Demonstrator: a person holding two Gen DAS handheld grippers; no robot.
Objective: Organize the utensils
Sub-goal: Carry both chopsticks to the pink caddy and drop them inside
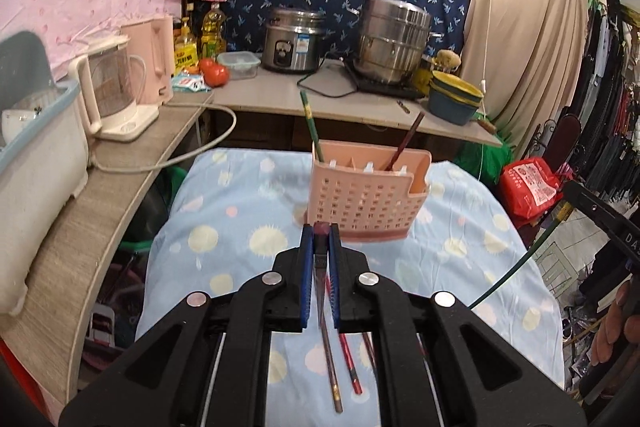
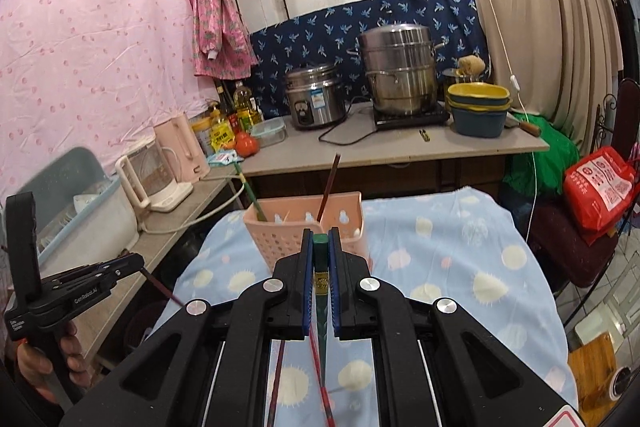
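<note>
Your left gripper [image 2: 132, 265], lower left, reads "GenRobot.AI", clamping a dark chopstick [image 1: 330, 359]; your right gripper [image 2: 320, 247] clamps a green chopstick [image 2: 320, 255]. Holder [image 1: 368, 203] mid-frame contains two chopsticks.

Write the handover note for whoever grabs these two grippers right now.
Left gripper: jaws shut on a dark brown chopstick, held above the blue cloth.
Right gripper: jaws shut on a green chopstick.
Pink holder stands on the cloth ahead of both grippers.
Done: a green chopstick in holder at its left end, and a brown chopstick in holder further right.
Left: drop in both held sticks, then pick up the red chopstick lying on the cloth.
</note>
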